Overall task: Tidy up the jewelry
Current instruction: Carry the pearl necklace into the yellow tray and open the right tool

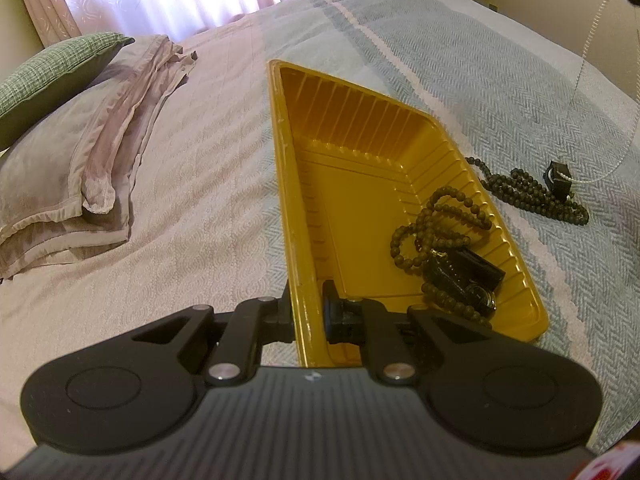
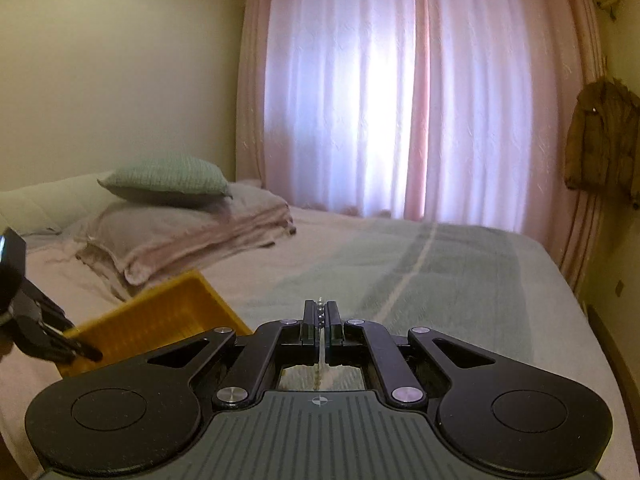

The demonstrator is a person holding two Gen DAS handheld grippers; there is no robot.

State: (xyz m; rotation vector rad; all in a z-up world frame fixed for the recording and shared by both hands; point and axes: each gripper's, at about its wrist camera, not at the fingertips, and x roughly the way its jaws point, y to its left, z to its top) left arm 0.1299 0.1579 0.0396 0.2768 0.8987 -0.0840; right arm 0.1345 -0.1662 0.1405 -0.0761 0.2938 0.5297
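A yellow ribbed tray (image 1: pixel 360 184) lies on the bed, and my left gripper (image 1: pixel 306 312) is shut on its near left rim. Inside it, at the near right, lie a brown bead necklace (image 1: pixel 436 224) and a black watch (image 1: pixel 464 276). On the blanket beside the tray lies a dark bead necklace (image 1: pixel 532 196) with a small black clasp piece (image 1: pixel 558 176). My right gripper (image 2: pixel 320 320) is shut on a thin pearl necklace (image 2: pixel 320 312), held high; the strand (image 1: pixel 588 44) hangs down at the right of the left wrist view. The tray (image 2: pixel 168 312) and the left gripper (image 2: pixel 44 332) show at the left of the right wrist view.
Folded pinkish bedding (image 1: pixel 80 152) and a green pillow (image 1: pixel 52 76) are stacked at the head of the bed. Pink curtains (image 2: pixel 400 100) cover the window behind. A brown jacket (image 2: pixel 600 140) hangs on the right wall. The striped grey blanket (image 1: pixel 460 60) spreads past the tray.
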